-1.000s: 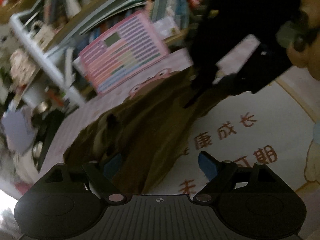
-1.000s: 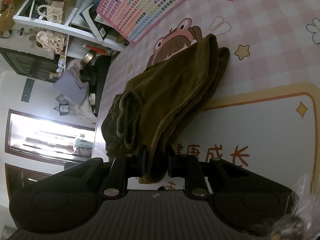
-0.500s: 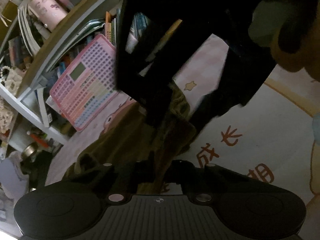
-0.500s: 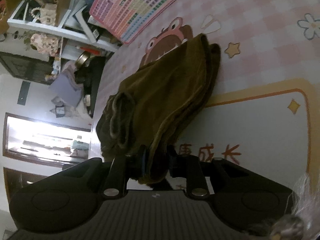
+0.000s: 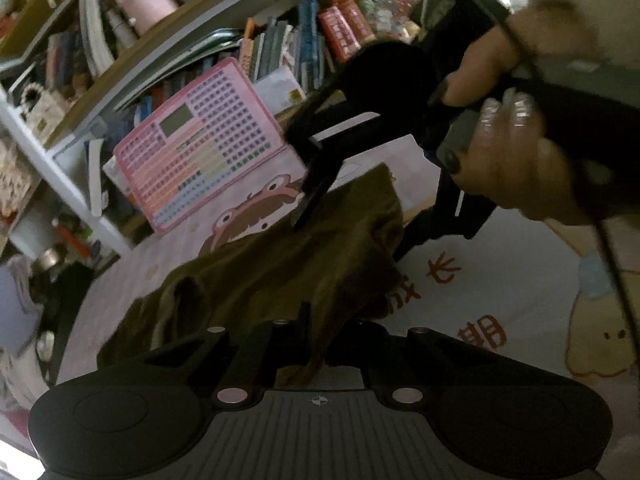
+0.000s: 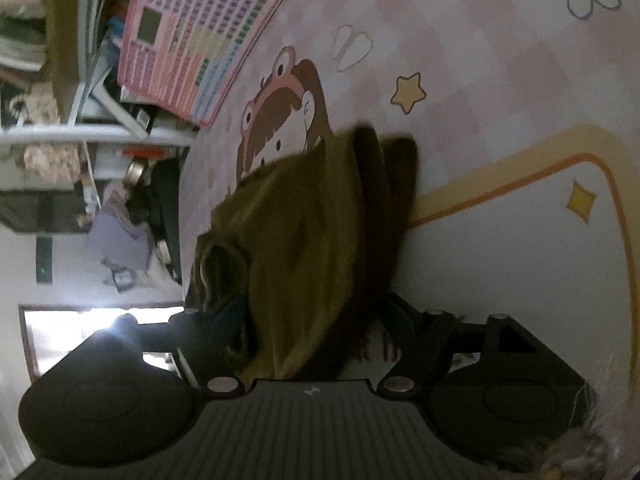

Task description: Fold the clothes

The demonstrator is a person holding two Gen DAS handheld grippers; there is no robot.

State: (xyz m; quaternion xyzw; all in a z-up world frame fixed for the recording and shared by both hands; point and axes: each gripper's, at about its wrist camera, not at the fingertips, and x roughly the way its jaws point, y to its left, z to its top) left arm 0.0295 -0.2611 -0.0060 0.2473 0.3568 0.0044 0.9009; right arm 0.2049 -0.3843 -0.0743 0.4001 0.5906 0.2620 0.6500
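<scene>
Pink checkered mat (image 6: 500, 92) with cartoon prints covers the surface I'm working on. On it lies a brown garment (image 5: 280, 276), bunched into soft layered folds, its far end covering part of the mat's frog-hat cartoon girl (image 6: 280, 120). My left gripper (image 5: 316, 344) is clamped on the near edge of the garment, cloth pinched between the closed fingers. My right gripper (image 6: 312, 320) has its fingers spread wide, with the garment's near end heaped between them. From the left wrist I see the right hand (image 5: 520, 152) holding that gripper tilted down over the garment's far end. Beyond the garment, a pink keyboard toy (image 5: 204, 148) leans against a crowded bookshelf (image 5: 280, 40).
</scene>
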